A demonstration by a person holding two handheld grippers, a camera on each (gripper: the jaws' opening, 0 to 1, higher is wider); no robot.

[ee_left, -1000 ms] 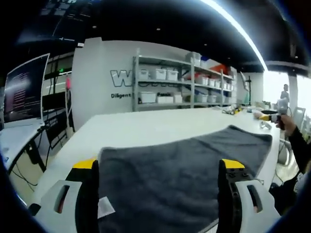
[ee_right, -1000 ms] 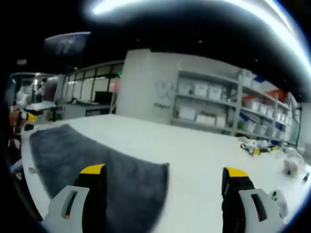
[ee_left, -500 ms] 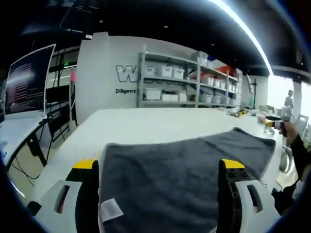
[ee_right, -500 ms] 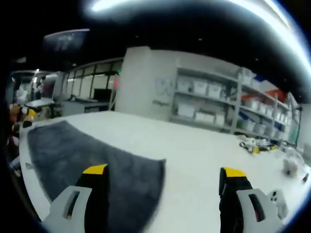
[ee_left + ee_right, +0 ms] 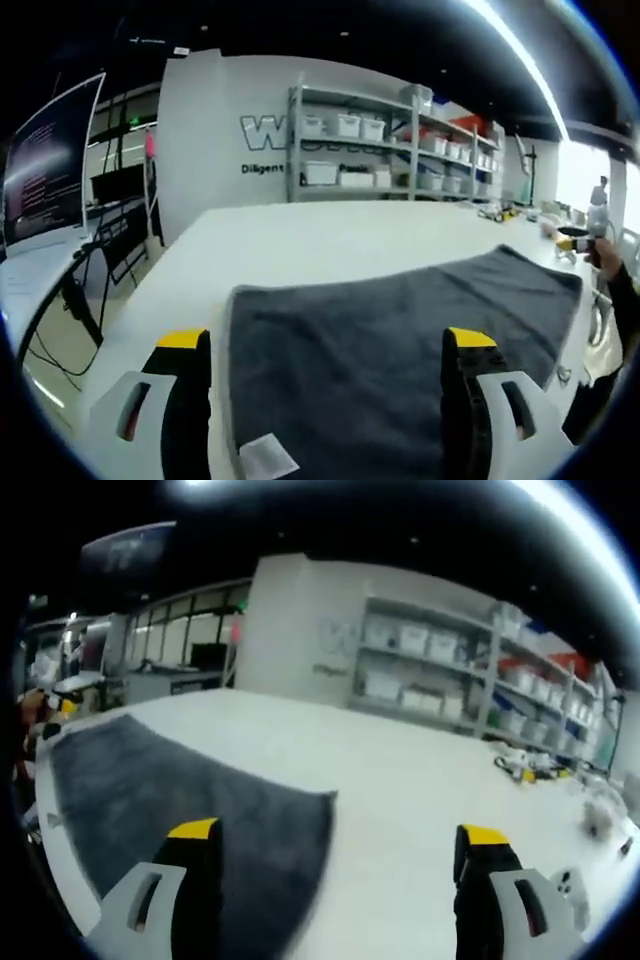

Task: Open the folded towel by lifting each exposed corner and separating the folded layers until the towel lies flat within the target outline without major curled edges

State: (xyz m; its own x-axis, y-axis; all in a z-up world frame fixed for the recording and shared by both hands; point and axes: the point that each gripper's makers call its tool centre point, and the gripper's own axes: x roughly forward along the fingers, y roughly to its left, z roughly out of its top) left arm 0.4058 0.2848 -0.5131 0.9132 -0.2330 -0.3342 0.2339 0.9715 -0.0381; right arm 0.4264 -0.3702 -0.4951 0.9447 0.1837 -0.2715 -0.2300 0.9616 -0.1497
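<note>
Both grippers, left (image 5: pixel 325 345) and right (image 5: pixel 335 840), are held with jaws spread and empty above the white table (image 5: pixel 300 235), on which the grey towel (image 5: pixel 400 330) is spread, apparently flat. Any remaining curled edge or corner should be pinched lightly and drawn outward, low over the table, so the layers are not dragged.

A white wall (image 5: pixel 200 130) with grey lettering stands behind metal shelving (image 5: pixel 390 140) holding white bins. A ceiling light strip (image 5: pixel 515 60) glows overhead. A monitor (image 5: pixel 50 160) sits at left.
</note>
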